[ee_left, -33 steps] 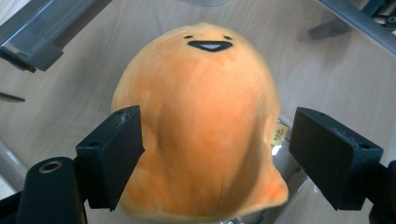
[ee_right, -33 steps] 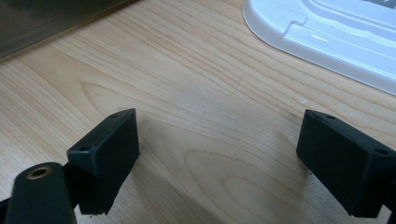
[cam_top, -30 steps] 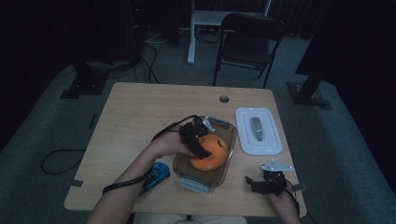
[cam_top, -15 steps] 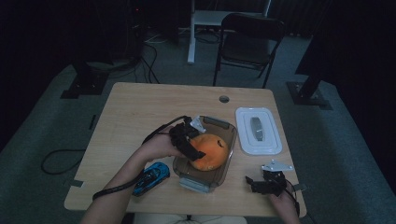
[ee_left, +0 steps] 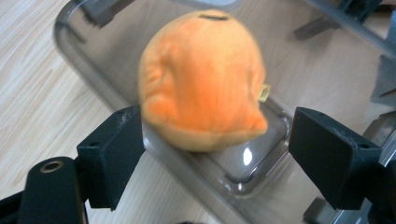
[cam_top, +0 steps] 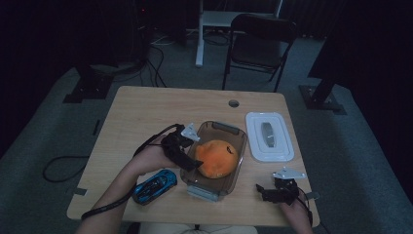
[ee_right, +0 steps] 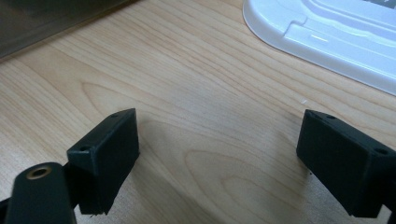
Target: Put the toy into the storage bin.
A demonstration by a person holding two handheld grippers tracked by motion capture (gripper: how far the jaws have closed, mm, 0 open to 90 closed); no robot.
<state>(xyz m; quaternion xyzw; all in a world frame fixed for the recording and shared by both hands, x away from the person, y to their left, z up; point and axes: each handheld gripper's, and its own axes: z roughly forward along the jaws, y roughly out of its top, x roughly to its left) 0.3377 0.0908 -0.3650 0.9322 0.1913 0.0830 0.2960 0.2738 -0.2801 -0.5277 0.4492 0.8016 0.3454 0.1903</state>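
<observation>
Now my left gripper sits open at the middle of the high view, its jaws wide with nothing squeezed, just beside the orange plush toy lying in the clear tub. I think the toy is dropped off, so next I pull away. My right gripper rests open at the lower right.

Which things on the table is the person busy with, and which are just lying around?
Busy with:
- orange plush toy
- clear container it sits in
- left hand-held gripper, jaws open beside the toy

Lying about:
- white lid
- blue toy car
- right hand-held gripper, open over bare table
</observation>
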